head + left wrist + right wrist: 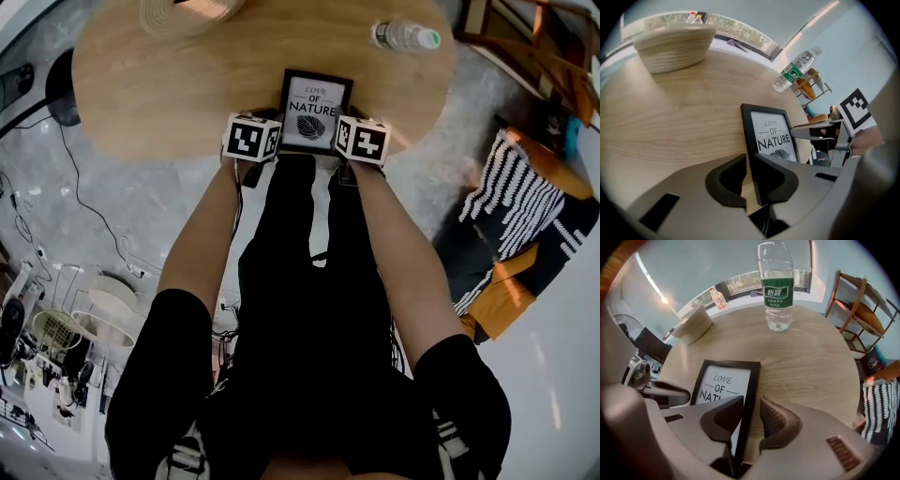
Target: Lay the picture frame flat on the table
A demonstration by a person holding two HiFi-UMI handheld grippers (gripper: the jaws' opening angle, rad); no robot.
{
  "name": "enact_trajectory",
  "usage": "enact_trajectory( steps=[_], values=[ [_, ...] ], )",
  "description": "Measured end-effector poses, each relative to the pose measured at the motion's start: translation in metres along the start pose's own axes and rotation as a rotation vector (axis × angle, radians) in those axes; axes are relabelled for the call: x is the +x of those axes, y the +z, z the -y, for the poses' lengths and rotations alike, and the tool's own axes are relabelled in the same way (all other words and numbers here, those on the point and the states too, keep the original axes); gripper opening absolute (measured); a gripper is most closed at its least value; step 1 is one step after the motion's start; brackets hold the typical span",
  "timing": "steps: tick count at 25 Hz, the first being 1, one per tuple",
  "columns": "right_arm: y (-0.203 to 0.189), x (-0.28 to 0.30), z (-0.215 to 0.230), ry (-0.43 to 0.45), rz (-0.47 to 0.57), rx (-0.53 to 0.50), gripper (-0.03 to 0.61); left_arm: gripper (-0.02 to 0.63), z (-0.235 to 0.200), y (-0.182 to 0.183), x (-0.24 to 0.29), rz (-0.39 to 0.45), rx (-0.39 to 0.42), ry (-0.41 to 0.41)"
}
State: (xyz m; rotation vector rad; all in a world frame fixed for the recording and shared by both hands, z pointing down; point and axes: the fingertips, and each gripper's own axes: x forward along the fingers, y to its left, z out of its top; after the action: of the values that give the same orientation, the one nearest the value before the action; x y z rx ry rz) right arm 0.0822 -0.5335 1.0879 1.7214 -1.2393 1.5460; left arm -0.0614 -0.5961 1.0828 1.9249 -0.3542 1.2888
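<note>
The picture frame point(314, 108) stands at the near edge of the round tabletop point(178, 89), not yet flat, its printed face toward the person. It is held from both sides. The left gripper point(750, 161) has its jaws pressed onto the frame's left side rail. The right gripper point(749, 414) pinches the right rail the same way, one jaw on the glass side and one behind. Only a thin tan sliver of backing shows beside each dark rail.

The frame is a slim black rectangle around a white sheet that reads "LOVE OF NATURE" above a dark leaf. The jaws are grey moulded plastic with dark pads, the right one ribbed. The tabletop is pale wood with fine grain.

Beyond the frame, bare wood runs across the middle of the tabletop. A clear plastic bottle point(404, 37) with a green label stands near the far right edge, and a woven bowl point(187, 11) sits at the far left edge. Both are well apart from the frame.
</note>
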Motion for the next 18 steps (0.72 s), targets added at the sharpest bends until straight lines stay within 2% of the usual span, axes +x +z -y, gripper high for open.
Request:
enact_trajectory(
  steps=[2, 4, 9, 11, 15, 18],
  values=[
    [-0.001, -0.018, -0.002, 0.014, 0.027, -0.017, 0.127, 0.060, 0.002, 0.001, -0.016, 0.024, 0.028, 0.045],
    [0.003, -0.046, -0.010, 0.036, 0.062, -0.035, 0.112, 0.060, 0.011, 0.004, -0.040, 0.071, 0.027, 0.044],
    [0.039, -0.160, -0.036, 0.104, 0.254, -0.088, 0.072, 0.060, 0.063, 0.031, -0.140, 0.225, 0.085, 0.061],
    [0.060, -0.221, -0.045, 0.123, 0.357, -0.119, 0.049, 0.060, 0.097, 0.051, -0.191, 0.320, 0.131, 0.087],
    [0.106, -0.361, -0.055, 0.167, 0.621, -0.196, 0.043, 0.051, 0.182, 0.098, -0.308, 0.575, 0.209, 0.152],
    [0.132, -0.465, -0.058, 0.168, 0.815, -0.259, 0.015, 0.037, 0.243, 0.123, -0.391, 0.749, 0.261, 0.182]
  ],
)
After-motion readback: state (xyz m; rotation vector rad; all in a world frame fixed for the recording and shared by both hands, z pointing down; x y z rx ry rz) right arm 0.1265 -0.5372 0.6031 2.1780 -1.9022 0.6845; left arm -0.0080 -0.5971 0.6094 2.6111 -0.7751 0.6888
